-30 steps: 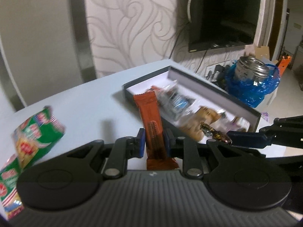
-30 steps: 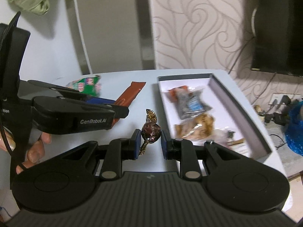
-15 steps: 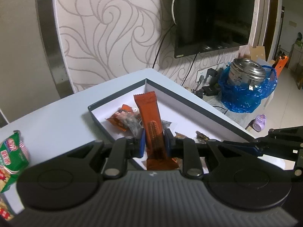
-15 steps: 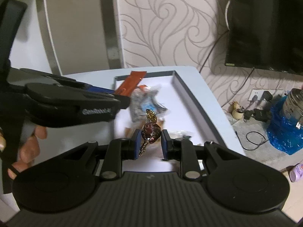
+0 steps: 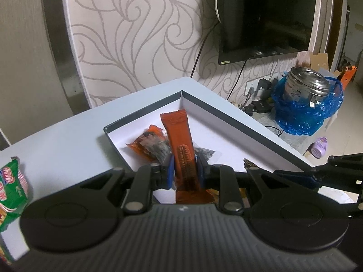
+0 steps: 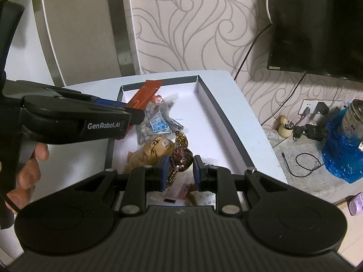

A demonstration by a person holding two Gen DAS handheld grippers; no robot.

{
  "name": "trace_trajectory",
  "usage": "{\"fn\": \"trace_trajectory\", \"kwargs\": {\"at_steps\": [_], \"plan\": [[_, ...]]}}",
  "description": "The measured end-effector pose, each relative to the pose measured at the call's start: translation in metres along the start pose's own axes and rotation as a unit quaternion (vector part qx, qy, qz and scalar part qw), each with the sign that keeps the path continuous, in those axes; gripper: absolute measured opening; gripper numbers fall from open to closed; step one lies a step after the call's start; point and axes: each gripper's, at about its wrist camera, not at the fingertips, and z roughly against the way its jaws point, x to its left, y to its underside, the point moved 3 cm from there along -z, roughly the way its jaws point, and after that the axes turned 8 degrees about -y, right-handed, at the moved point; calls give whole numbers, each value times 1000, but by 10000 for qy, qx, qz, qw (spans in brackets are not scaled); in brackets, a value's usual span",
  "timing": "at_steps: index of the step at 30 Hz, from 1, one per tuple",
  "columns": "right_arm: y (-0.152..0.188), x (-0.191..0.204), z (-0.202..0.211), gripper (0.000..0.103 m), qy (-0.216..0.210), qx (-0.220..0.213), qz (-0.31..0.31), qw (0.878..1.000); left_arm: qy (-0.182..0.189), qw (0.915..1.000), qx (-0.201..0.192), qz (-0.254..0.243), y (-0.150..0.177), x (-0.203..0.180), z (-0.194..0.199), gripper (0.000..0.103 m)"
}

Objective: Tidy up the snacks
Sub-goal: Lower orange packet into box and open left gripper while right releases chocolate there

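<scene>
Both snacks are carried over the box and the step in hand looks like the drop-off: each piece hangs above the white floor of the box (image 6: 204, 122), which sits on the pale desk (image 5: 68, 136). The next move calls for lowering each piece a little and spreading the jaws so it falls inside the dark rim, clear of what already lies there.

Nearest, the right hand-held gripper (image 6: 179, 170) pinches a foil-wrapped candy (image 6: 181, 156) by its round middle, its jaws narrowly set and its twisted ends sticking out above and below. The left hand-held gripper (image 5: 185, 170) is clamped on an orange bar wrapper (image 5: 181, 145) low on its length, so the bar stands up and leans toward the far corner of the box.

Beyond them, inside the box, lie a clear bag of nuts (image 6: 156, 120) and a tan packet (image 6: 152, 151). Off to the left on the desk, outside the box, a green snack bag (image 5: 11, 188) waits.
</scene>
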Motion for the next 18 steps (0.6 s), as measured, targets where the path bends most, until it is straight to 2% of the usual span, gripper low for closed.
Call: {"fn": "trace_trajectory", "kwargs": {"at_steps": [18], "plan": [[-2, -3, -7, 27, -29, 117, 82, 9999, 10, 9999, 167, -36, 3, -6, -11, 25]]}}
